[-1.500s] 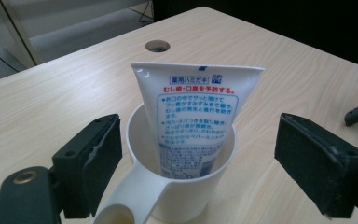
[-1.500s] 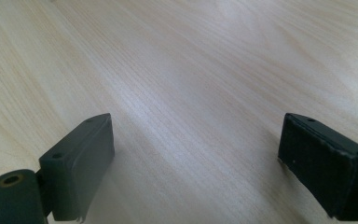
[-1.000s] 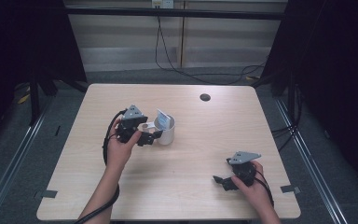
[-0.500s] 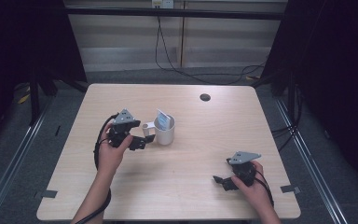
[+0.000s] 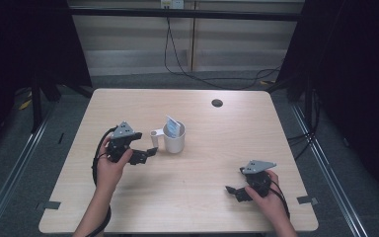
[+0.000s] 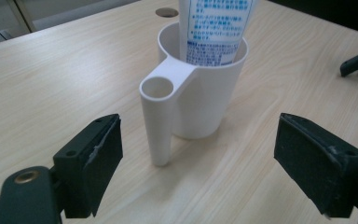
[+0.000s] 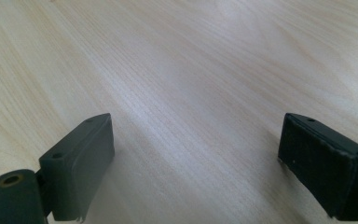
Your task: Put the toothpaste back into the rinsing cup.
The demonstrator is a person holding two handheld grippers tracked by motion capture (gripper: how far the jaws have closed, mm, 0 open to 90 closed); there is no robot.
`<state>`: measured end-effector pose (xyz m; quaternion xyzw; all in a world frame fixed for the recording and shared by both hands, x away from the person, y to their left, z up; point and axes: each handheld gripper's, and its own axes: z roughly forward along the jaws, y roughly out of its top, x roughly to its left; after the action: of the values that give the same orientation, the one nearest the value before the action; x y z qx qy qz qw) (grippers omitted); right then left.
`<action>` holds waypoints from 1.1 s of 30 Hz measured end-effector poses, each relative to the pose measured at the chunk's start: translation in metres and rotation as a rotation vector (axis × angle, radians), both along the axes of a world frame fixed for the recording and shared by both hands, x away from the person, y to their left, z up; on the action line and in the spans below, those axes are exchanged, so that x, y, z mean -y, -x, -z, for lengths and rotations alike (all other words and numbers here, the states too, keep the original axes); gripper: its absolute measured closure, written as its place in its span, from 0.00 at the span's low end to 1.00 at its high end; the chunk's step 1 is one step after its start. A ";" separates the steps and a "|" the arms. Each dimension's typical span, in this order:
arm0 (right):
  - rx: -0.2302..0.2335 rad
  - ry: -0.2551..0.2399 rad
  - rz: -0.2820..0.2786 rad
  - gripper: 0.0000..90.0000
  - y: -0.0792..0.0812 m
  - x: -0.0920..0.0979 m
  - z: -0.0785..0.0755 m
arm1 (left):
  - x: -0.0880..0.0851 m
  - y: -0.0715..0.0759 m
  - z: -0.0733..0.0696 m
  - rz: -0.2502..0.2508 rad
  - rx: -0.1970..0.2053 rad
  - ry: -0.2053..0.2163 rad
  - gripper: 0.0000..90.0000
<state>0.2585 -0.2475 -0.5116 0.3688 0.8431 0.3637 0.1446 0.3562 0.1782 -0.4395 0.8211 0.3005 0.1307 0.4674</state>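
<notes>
Left hand-held gripper facing the cup's side tube, jaws wide and holding nothing

High view: you are holding the left hand-held gripper just left of the white cup, mid-surface; the right hand-held gripper is idling near right. Left gripper view: a bump risks tipping the tube. Right gripper view: jaws gaping over bare surface.

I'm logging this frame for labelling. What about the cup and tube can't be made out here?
- Tube: top cut off by the left gripper view's upper edge; its print is too small to read.
- Tube's lower end: hidden inside the white cup.
- Cup's far side: hidden by its own wall.
</notes>
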 end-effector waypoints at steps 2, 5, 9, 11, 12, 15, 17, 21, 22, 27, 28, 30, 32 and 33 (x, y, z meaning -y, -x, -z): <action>0.000 0.000 0.000 0.11 0.000 0.000 0.000 | -0.003 0.001 0.002 -0.002 -0.002 -0.001 0.17; 0.000 0.000 0.000 0.11 0.000 0.000 0.000 | -0.007 0.003 0.006 -0.007 -0.005 0.003 0.17; -0.001 0.000 0.000 0.11 0.000 0.000 0.000 | -0.012 0.005 0.012 -0.012 -0.015 0.008 0.17; 0.000 0.000 0.000 0.11 0.000 0.000 0.000 | -0.014 0.006 0.016 -0.016 -0.020 0.007 0.17; 0.000 0.000 0.000 0.11 0.000 0.000 0.000 | -0.015 0.006 0.018 -0.021 -0.023 0.010 0.17; 0.000 0.000 0.000 0.11 0.000 0.000 0.000 | -0.019 0.008 0.025 -0.025 -0.035 0.012 0.17; -0.001 0.000 0.000 0.11 0.000 0.000 0.000 | -0.021 0.009 0.029 -0.033 -0.043 0.016 0.17; -0.001 0.000 0.000 0.11 0.000 0.000 0.000 | -0.024 0.011 0.036 -0.039 -0.051 0.012 0.17; 0.000 0.000 0.000 0.11 0.000 0.000 0.000 | -0.025 0.011 0.038 -0.037 -0.052 0.008 0.17; 0.000 0.000 0.000 0.11 0.000 0.000 0.000 | -0.027 0.013 0.045 -0.050 -0.065 0.014 0.18; -0.001 0.000 0.000 0.11 0.000 0.000 0.000 | -0.029 0.014 0.046 -0.046 -0.067 0.003 0.18; 0.000 0.000 0.000 0.11 0.000 0.000 0.000 | -0.029 0.014 0.049 -0.052 -0.074 0.007 0.18; 0.000 0.000 0.000 0.11 0.000 0.000 0.000 | -0.031 0.015 0.050 -0.055 -0.078 0.003 0.18; 0.000 0.000 0.000 0.11 0.000 0.000 0.000 | -0.031 0.015 0.052 -0.057 -0.075 -0.002 0.18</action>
<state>0.2584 -0.2475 -0.5116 0.3689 0.8431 0.3635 0.1446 0.3408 0.2094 -0.4911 0.8171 0.3409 0.1132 0.4509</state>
